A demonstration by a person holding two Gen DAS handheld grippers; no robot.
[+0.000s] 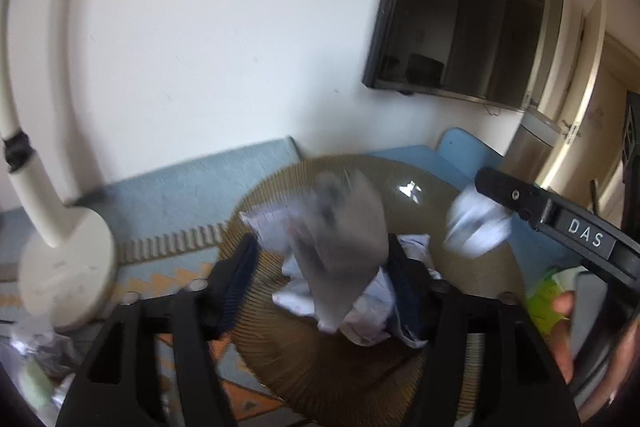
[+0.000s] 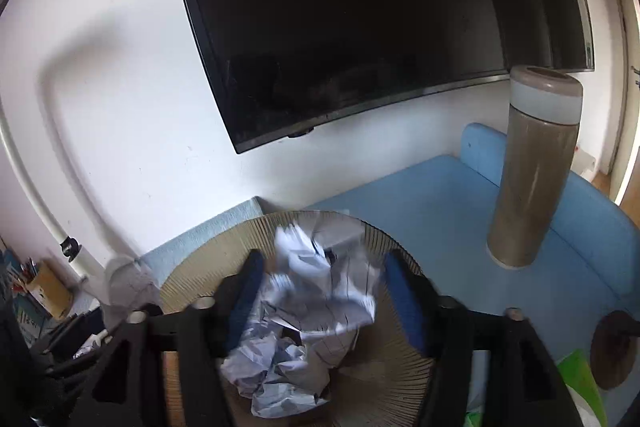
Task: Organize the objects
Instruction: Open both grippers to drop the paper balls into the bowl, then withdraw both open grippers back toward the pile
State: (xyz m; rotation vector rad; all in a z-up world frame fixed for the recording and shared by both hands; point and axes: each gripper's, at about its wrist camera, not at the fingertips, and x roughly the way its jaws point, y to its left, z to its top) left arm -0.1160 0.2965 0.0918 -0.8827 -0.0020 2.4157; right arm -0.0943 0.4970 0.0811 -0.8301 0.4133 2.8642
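**Left wrist view: paper pile in a ribbed bowl, both grippers over it**

Left wrist cam is blurry. The left gripper (image 1: pixel 322 267) has its two black, blue-padded fingers spread apart, and a blurred grey folded sheet of paper (image 1: pixel 344 247) sits in the gap. Can't tell whether it's touching either pad. Under it there's a heap of crumpled white paper (image 1: pixel 360 311) in the round tan ribbed glass bowl (image 1: pixel 320 379). At about 3 o'clock the right gripper (image 1: pixel 492 183) pokes in, black with a "DAS" label, with another smeared white paper wad (image 1: pixel 478 227) just beside its tip. The white lamp with a round base (image 1: pixel 64 267) is at 9 o'clock, and a black wall-mounted TV (image 1: pixel 468 7) is at 1 o'clock.

Right wrist cam: the right gripper (image 2: pixel 322 291) has its fingers apart too, over the same crumpled paper (image 2: pixel 304 311) in the bowl (image 2: pixel 208 259). A tall tan cylindrical flask with a pale band (image 2: pixel 532 171) stands upright at 2 o'clock on the light blue surface (image 2: pixel 420 203).
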